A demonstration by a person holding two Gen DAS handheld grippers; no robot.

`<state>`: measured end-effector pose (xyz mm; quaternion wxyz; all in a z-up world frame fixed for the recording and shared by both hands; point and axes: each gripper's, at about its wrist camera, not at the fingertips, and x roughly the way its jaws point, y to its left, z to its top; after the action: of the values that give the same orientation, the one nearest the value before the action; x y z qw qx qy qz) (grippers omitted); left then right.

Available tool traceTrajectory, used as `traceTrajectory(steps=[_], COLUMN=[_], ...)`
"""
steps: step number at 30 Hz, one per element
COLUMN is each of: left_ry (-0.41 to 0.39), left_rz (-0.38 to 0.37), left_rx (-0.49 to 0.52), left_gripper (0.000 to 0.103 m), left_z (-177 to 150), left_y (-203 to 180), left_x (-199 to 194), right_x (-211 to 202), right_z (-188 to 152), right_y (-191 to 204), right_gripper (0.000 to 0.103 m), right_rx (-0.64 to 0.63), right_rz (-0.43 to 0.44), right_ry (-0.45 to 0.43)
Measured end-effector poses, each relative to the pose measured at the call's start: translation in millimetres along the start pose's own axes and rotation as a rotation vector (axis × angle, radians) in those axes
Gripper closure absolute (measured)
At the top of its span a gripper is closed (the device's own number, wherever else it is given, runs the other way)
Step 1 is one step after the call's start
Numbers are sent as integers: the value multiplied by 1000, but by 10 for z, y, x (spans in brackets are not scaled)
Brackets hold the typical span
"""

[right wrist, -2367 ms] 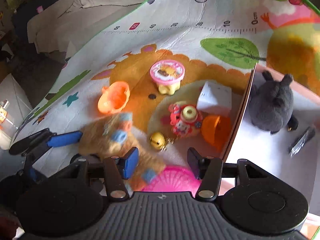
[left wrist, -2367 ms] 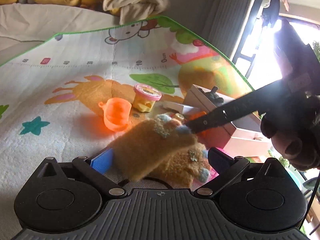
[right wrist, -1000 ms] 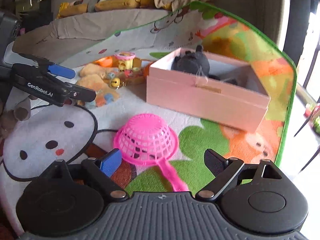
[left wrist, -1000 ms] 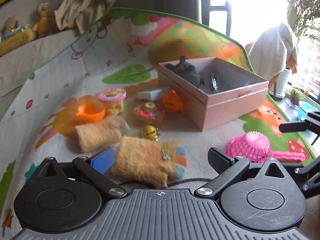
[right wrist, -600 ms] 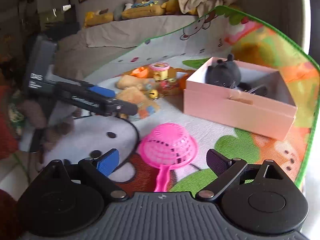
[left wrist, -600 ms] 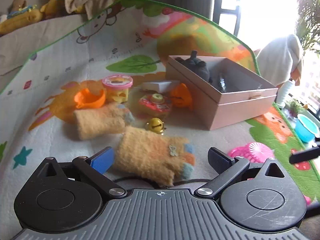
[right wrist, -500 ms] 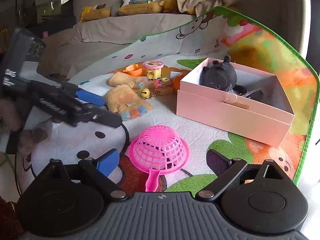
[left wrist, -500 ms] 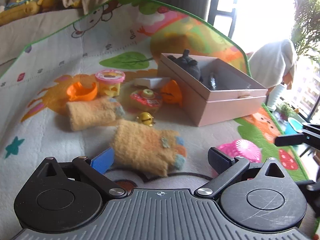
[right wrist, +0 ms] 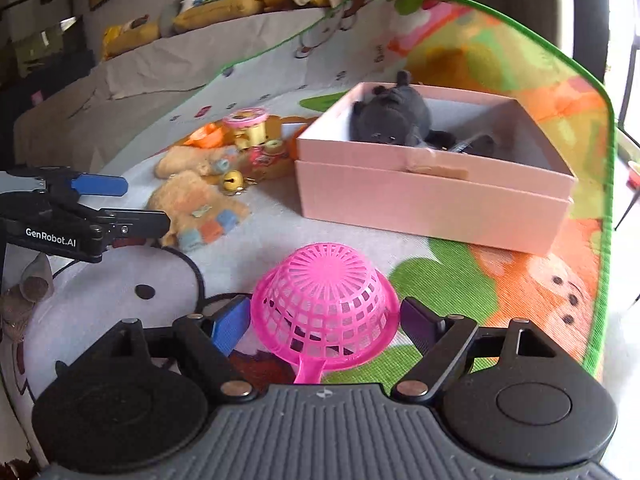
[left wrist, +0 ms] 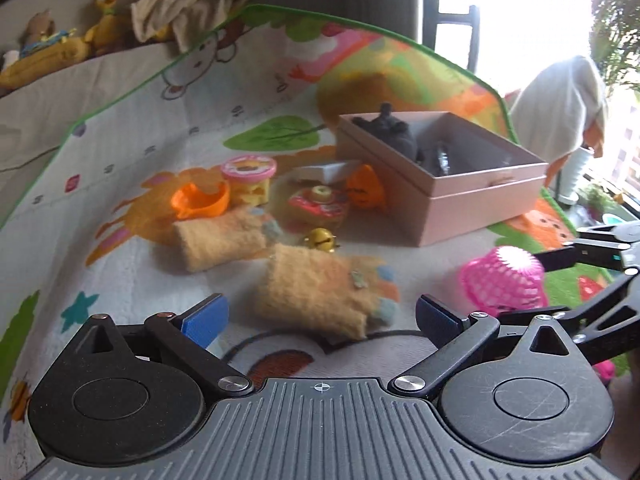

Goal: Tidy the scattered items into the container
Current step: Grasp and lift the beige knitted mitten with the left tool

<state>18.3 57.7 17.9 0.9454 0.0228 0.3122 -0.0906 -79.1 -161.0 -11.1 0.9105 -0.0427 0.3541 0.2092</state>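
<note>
While the pink sieve [right wrist: 326, 304] lies dome-up on the mat, the right gripper [right wrist: 316, 326] straddles it, blue finger at its nine o'clock, dark finger at three; the jaws have just been closing but don't visibly press it. Its handle runs toward six o'clock, the pink box [right wrist: 432, 200] at one. Farther off, the left gripper [left wrist: 320, 320] gapes empty.
</note>
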Motion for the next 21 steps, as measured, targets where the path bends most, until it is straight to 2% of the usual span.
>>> traceTrajectory(steps=[4,6,8,10,12,13,15,17,19,21], left_ry=[20,33,46,59,37,9,-45,-69,-45,-11], left_rz=[5,-41,-147,-284,-395,-420,-397,-316,-213,-149], left_rx=[12,8,-16,-23,40,90,180,221,199,144], left_gripper=[1,1,1,1,1,1,1,1,1,1], left_z=[12,2,-12,-38,-86,-110,-132,-109,-40,30], left_y=[-16,-62,-115,-201,-351,-425,-541,-569,-506,-382], left_x=[183,212,158,43,-140,-236,-371,-368,-236,-72], right_x=[-103,-110,-94,-73,-69,-68,-65,-70,-73,-73], right_z=[-148,-146,-132,-125,-123,-124,-120,-122,-125,-126], right_y=[-71,-120,-162,-166,-153,-152,-149,-145,-146,-155], right_gripper=[20,18,14,13,12,12,12,12,9,5], right_rx=[27,57,89,91,88,89,90,90,93,104], right_rz=[-26,-26,-23,-19,-19,-18,-18,-24,-30,-35], right_ry=[-28,-36,-36,-35,-34,-34,-34,-35,-35,-34])
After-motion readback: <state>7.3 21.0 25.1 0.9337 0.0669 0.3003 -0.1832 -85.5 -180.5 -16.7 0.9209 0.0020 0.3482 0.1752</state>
